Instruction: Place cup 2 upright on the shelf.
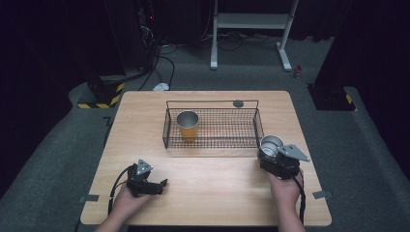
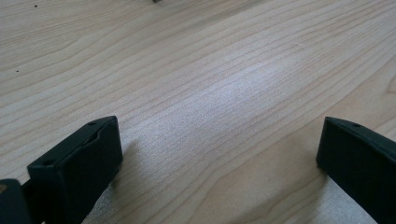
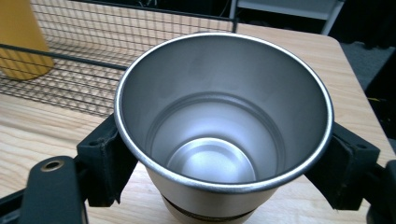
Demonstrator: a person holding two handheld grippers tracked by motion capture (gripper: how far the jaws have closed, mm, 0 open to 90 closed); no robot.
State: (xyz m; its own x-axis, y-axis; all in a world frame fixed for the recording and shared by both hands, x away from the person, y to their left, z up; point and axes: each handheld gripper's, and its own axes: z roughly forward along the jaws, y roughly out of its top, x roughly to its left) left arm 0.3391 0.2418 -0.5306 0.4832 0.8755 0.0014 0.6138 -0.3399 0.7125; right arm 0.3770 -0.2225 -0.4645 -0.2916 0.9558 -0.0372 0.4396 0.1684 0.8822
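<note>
Your right claw (image 3: 219,154) is gripping the shiny steel cup (image 3: 223,121) at right of centre in the high view, beside the black wire basket (image 1: 212,140); its base is cut off. Your left claw (image 2: 219,163) is gaping, empty, over the pale wooden worktop (image 2: 196,70).

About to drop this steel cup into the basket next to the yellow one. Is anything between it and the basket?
Only the basket's own near wall. The steel cup, held in the right tongs, sits just outside the right front corner. The yellow cup stands at the left end; the right half looks free.
</note>
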